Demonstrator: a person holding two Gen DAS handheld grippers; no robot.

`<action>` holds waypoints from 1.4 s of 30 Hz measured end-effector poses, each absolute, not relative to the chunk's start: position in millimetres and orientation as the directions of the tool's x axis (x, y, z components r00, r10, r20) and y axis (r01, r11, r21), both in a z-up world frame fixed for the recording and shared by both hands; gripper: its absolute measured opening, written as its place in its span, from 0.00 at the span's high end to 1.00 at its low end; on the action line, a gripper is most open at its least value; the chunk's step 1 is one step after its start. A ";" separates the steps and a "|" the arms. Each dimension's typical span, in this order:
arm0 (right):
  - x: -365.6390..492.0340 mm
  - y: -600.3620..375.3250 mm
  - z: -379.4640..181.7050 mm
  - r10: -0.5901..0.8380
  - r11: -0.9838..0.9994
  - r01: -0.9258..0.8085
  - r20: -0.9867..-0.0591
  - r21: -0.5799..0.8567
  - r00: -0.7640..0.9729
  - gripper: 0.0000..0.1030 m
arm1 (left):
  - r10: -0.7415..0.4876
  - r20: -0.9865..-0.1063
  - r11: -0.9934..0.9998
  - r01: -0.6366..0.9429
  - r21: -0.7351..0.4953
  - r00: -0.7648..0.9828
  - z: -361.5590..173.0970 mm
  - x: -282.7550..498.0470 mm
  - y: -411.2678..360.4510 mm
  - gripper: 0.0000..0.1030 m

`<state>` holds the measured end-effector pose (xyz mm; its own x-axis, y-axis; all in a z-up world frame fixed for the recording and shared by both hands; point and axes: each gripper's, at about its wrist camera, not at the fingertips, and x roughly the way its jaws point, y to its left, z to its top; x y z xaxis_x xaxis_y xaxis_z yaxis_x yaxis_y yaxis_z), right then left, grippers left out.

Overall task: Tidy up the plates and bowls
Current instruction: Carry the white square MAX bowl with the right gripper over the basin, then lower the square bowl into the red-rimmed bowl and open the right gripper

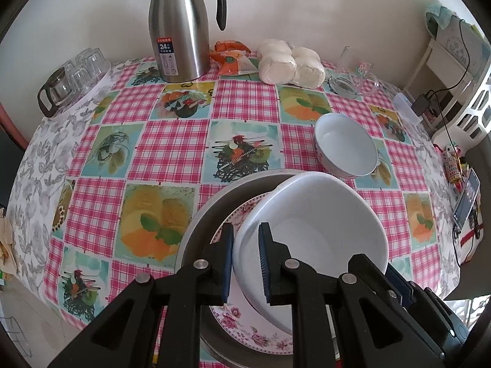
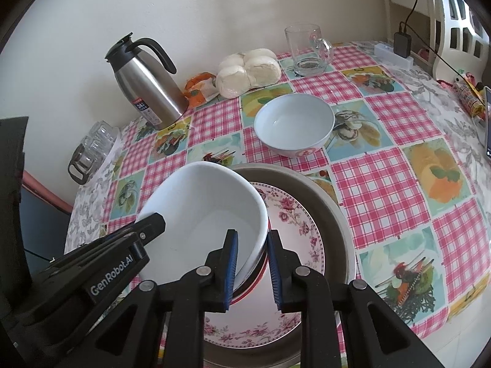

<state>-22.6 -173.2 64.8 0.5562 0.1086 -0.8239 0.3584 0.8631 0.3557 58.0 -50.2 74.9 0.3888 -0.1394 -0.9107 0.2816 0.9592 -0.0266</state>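
A large white bowl (image 1: pixel 319 224) is held tilted over a floral plate (image 1: pixel 254 334) that lies in a grey metal basin (image 1: pixel 214 205). My left gripper (image 1: pixel 245 263) is shut on the bowl's left rim. My right gripper (image 2: pixel 253 271) straddles the bowl's (image 2: pixel 199 220) right rim, jaws close around it; a red-banded rim shows under the bowl there. The floral plate (image 2: pixel 294 220) and the basin (image 2: pixel 325 196) show under it. A second, smaller white bowl (image 1: pixel 345 147) stands on the table behind the basin; it also shows in the right wrist view (image 2: pixel 294 122).
On the checked tablecloth (image 1: pixel 172 141) at the back stand a steel thermos jug (image 1: pixel 181 27), bagged buns (image 1: pixel 288 61), an orange packet (image 1: pixel 230 58), a glass mug (image 2: pixel 307 49) and a tray of glasses (image 1: pixel 73 79). A phone (image 1: pixel 466 197) sits at the right edge.
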 end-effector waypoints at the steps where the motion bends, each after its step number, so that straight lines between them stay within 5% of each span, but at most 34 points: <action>1: -22.8 -174.4 64.7 0.115 0.859 0.360 -0.822 0.364 0.558 0.78 | -0.128 -0.914 0.959 0.283 -0.015 0.386 72.6 58.3 -51.0 0.85; 19: -28.0 -191.0 65.7 0.131 0.823 0.395 -0.813 0.409 0.568 0.72 | -0.119 -0.907 0.964 0.268 -0.008 0.403 79.0 55.8 -48.0 0.81; 29: -32.6 -197.7 73.7 0.111 0.813 0.406 -0.796 0.417 0.596 0.71 | -0.133 -0.884 0.970 0.240 -0.025 0.448 95.5 54.2 -39.5 0.66; 33: -33.4 -197.8 74.4 0.095 0.815 0.412 -0.795 0.408 0.599 0.47 | -0.124 -0.881 0.976 0.216 -0.026 0.456 98.1 55.2 -35.0 0.53; 37: -33.6 -198.1 75.6 0.074 0.822 0.416 -0.796 0.390 0.601 0.37 | -0.110 -0.881 0.982 0.189 -0.024 0.461 98.6 57.6 -29.8 0.52; 40: -33.4 -198.8 74.5 0.066 0.821 0.420 -0.796 0.386 0.602 0.30 | -0.094 -0.880 0.986 0.163 -0.019 0.466 98.3 59.6 -24.8 0.32; 42: -33.1 -198.8 74.1 0.064 0.823 0.418 -0.794 0.385 0.605 0.25 | -0.081 -0.874 0.989 0.146 -0.012 0.480 100.3 60.1 -21.6 0.28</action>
